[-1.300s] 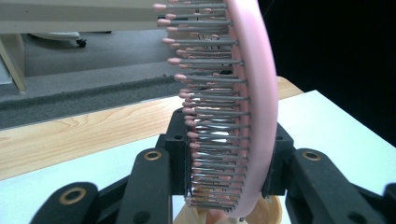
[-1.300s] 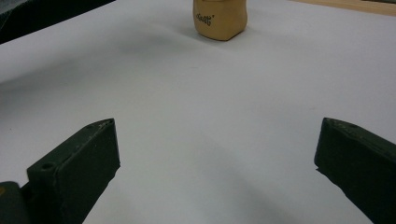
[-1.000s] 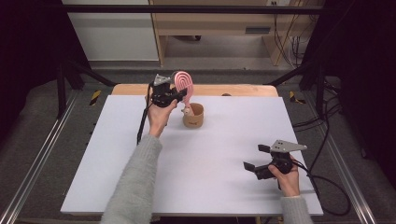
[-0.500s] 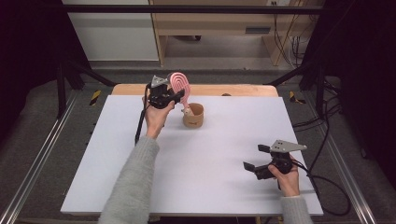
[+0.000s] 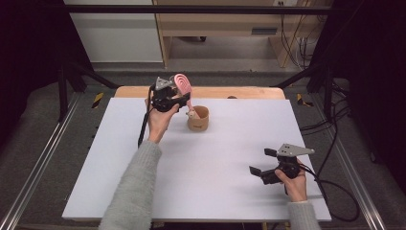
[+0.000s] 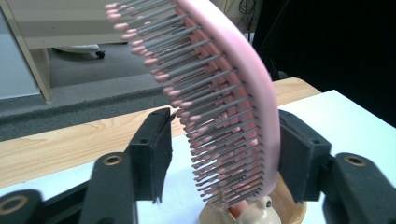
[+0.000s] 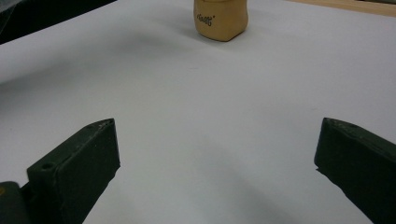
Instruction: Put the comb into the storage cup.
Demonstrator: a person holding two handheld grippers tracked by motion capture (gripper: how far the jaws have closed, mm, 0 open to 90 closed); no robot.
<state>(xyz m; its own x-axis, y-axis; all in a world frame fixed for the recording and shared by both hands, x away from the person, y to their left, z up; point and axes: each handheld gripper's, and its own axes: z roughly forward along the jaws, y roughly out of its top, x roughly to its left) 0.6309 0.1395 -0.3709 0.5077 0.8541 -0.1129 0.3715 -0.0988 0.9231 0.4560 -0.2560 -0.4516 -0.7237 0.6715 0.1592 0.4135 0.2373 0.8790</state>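
Observation:
A pink hairbrush [image 5: 182, 85] stands upright with its handle down in a small tan cup [image 5: 198, 120] near the back of the white table. My left gripper [image 5: 181, 98] is level at the brush head [image 6: 243, 93]. Its jaws have just been opening and now stand on either side of the head, one facing the bristles and one the pink back, without pressing. The cup [image 6: 289, 212] shows below, with a small beige piece beside the handle. My right gripper [image 5: 261, 161] rests low at the front right, open and empty [image 7: 218, 125], facing the cup [image 7: 220, 18].
The white table top [image 5: 215, 191] has a wooden strip [image 5: 239, 92] along its back edge. Dark metal frame rails run along both sides. Cables [image 5: 335, 187] trail off the right edge by my right hand.
The left jaws have parted from the brush head, which stays upright in the cup. Neither hand has shifted noticeably.

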